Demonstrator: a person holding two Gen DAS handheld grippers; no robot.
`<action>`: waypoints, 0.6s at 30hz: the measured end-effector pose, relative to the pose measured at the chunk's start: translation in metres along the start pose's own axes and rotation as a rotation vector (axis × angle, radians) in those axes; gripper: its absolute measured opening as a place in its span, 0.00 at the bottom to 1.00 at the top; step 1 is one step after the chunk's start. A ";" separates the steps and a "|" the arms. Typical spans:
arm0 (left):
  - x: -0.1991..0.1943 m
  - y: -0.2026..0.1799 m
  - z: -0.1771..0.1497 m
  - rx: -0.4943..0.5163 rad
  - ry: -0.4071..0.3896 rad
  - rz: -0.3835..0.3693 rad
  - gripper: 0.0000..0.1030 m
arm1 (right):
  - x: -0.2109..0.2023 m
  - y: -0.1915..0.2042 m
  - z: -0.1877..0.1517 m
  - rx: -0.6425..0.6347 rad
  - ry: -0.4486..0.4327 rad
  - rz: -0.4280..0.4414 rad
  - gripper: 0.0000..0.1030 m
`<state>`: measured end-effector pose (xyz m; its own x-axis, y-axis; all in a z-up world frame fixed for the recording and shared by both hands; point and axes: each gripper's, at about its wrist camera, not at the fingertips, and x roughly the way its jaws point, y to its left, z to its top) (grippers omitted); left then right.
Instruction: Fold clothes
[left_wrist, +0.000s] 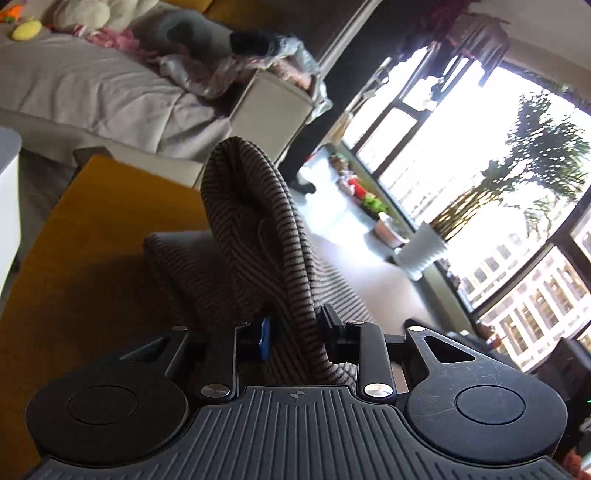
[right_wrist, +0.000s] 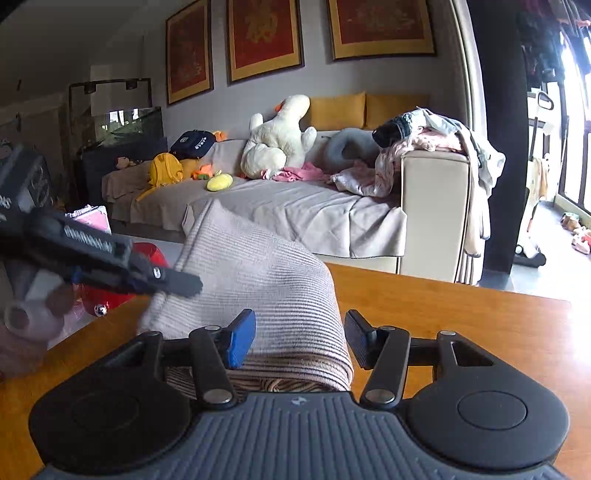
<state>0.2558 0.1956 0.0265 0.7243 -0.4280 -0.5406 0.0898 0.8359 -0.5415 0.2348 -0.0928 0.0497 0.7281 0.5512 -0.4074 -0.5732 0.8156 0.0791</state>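
A brown and black striped garment (left_wrist: 258, 236) lies partly folded on the wooden table (left_wrist: 92, 229). My left gripper (left_wrist: 295, 328) is shut on a raised fold of it, which stands up between the fingers. In the right wrist view the same garment (right_wrist: 266, 288) lies in a folded stack. My right gripper (right_wrist: 301, 339) is open, with the garment's near edge between its fingers. The left gripper (right_wrist: 181, 284) shows at the left of that view, gripping the garment's left edge.
A grey-covered sofa (right_wrist: 295, 206) stands beyond the table with a plush duck (right_wrist: 277, 140), yellow bag (right_wrist: 164, 171) and loose clothes (right_wrist: 424, 147). A red object (right_wrist: 144, 254) sits left of the table. Large windows and a potted plant (left_wrist: 424, 251) are to the right.
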 end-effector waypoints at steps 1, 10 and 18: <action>0.000 0.005 -0.003 -0.014 0.002 0.009 0.31 | 0.001 -0.001 0.001 0.000 -0.001 0.008 0.53; -0.041 -0.021 0.006 0.164 -0.139 0.122 0.37 | 0.038 0.026 -0.010 -0.100 0.087 0.005 0.61; -0.003 -0.038 0.037 0.196 -0.138 0.054 0.39 | 0.037 0.028 0.000 -0.075 0.096 0.035 0.62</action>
<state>0.2758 0.1777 0.0730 0.8172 -0.3406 -0.4650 0.1692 0.9129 -0.3714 0.2457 -0.0501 0.0369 0.6696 0.5568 -0.4915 -0.6267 0.7787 0.0285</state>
